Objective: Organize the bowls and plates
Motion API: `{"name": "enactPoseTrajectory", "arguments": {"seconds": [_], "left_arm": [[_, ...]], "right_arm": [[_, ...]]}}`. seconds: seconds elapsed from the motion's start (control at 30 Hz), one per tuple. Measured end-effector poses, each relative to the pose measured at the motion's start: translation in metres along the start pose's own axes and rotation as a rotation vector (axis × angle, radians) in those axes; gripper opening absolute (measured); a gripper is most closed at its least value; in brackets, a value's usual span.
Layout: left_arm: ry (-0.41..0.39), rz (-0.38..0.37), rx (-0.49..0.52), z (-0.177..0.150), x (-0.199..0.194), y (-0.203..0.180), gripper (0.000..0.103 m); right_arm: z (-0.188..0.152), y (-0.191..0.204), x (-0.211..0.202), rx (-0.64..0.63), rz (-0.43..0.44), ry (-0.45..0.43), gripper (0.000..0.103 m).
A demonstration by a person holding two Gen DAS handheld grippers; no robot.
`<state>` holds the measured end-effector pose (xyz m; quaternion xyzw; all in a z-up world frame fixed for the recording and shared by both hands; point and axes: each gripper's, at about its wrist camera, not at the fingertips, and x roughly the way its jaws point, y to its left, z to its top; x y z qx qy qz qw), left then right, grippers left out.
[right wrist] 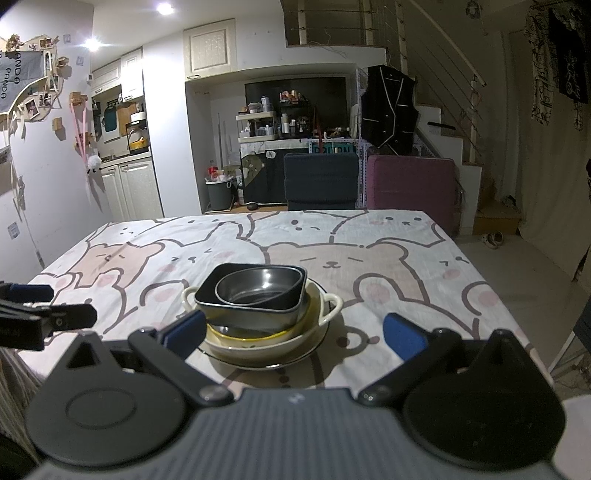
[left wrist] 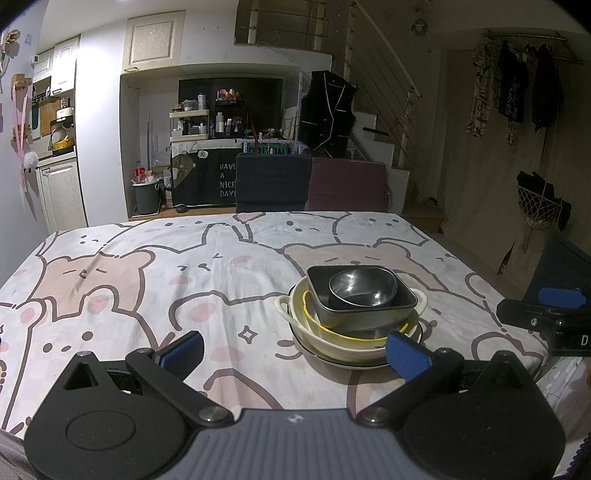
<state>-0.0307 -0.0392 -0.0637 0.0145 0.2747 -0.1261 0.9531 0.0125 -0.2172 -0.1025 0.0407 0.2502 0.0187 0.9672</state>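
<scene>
1 stack (left wrist: 351, 317) – 1 plate (right wrist: 314, 345), 2 bowls, 1 black tray (right wrist: 255, 308), 1 metal bowl (left wrist: 362, 286); 2 grippers, left gripper (left wrist: 295, 349), right gripper (right wrist: 293, 332), jaws released

Dim room; ceiling lights (right wrist: 165, 8) glare upper left, right side murky, fisheye bends and darkens the edges.

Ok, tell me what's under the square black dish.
Under the black dish: a yellow-rimmed bowl, then a cream handled bowl, then a plate. The bowls' insides are covered.
</scene>
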Motion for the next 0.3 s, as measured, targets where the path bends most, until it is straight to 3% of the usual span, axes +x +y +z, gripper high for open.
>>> {"name": "enactPoseTrajectory", "arguments": {"seconds": [0.3], "left_arm": [[0.0,-0.001,0.001,0.0,-0.0002,-0.0001,0.103]], "right_arm": [[0.0001,-0.0002,0.0,0.0,0.0,0.0,0.103]]}}
